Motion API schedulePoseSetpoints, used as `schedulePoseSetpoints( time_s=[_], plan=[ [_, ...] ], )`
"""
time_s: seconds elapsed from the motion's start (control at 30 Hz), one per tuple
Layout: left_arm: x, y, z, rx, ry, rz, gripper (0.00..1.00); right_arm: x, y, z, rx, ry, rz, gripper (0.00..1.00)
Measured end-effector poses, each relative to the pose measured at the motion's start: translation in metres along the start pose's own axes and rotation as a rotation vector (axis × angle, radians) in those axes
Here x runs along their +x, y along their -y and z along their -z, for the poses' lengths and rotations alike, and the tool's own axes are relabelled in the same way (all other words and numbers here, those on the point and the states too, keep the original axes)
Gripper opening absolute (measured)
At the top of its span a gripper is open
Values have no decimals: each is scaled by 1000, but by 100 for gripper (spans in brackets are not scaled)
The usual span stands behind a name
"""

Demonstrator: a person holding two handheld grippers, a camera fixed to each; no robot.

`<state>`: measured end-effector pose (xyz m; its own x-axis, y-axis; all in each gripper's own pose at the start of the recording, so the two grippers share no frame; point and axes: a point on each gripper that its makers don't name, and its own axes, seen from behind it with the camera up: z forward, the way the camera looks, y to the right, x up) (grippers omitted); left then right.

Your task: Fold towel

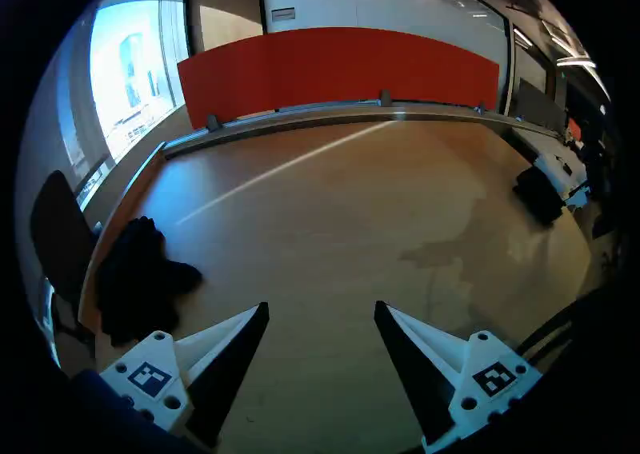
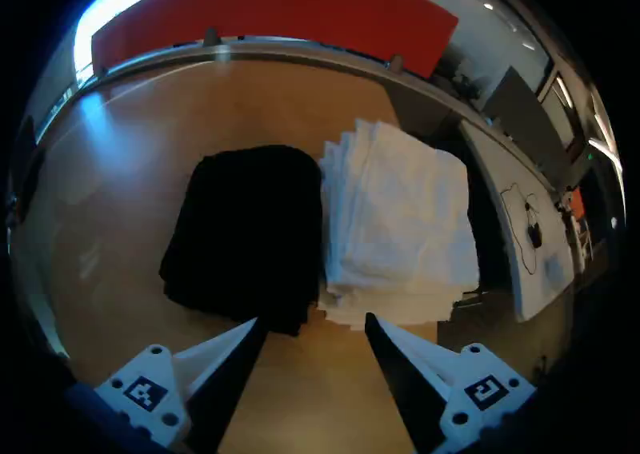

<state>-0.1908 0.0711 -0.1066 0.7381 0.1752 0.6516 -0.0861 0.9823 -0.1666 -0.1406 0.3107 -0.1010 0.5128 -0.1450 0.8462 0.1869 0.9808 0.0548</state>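
Note:
In the right gripper view a stack of folded black towels [image 2: 244, 234] lies on the wooden table [image 2: 120, 174], touching a stack of folded white towels [image 2: 400, 222] to its right. My right gripper [image 2: 314, 326] stands open just in front of both stacks, holding nothing. In the left gripper view a crumpled black towel [image 1: 136, 274] lies near the table's left edge, ahead and left of my left gripper [image 1: 322, 314]. That gripper hangs open over bare wood [image 1: 344, 214] with nothing between its fingers.
A red divider panel [image 1: 336, 66] runs along the table's far edge. A dark chair [image 1: 56, 230] stands off the left side. A black object [image 1: 538, 194] sits at the far right. A white desk with a cable [image 2: 520, 222] stands beyond the white stack.

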Motion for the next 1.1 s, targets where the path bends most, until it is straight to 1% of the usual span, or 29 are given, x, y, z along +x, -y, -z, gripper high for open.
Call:
schedulePoseSetpoints(
  time_s=[0.1, 0.37, 0.47, 0.57, 0.7, 0.77, 0.9, 1.0, 1.1],
  plan=[
    [3, -1, -1, -4, -4, -3, 98, 6, 4, 4, -3, -31, -18, 100],
    [8, 0, -2, -13, -18, 2, 98, 17, 18, 16, -8, -90, -25, 100],
    [10, 1, -2, -14, -22, 5, 98, 25, 23, 22, -14, -126, -38, 100],
    [11, 2, -1, -14, -26, 8, 98, 37, 29, 30, -19, -183, -64, 100],
    [14, 4, 0, -13, -32, 11, 99, 59, 40, 44, -24, -283, -108, 100],
    [16, 5, 0, -13, -37, 12, 98, 68, 45, 51, -24, -329, -117, 100],
    [21, 7, 1, -10, -50, 16, 98, 86, 57, 65, -34, -415, -112, 100],
    [25, 9, 1, -8, -60, 22, 99, 100, 63, 76, -52, -478, -102, 100],
    [29, 11, 1, -4, -73, 27, 98, 113, 69, 90, -68, -542, -105, 100]
  ],
)
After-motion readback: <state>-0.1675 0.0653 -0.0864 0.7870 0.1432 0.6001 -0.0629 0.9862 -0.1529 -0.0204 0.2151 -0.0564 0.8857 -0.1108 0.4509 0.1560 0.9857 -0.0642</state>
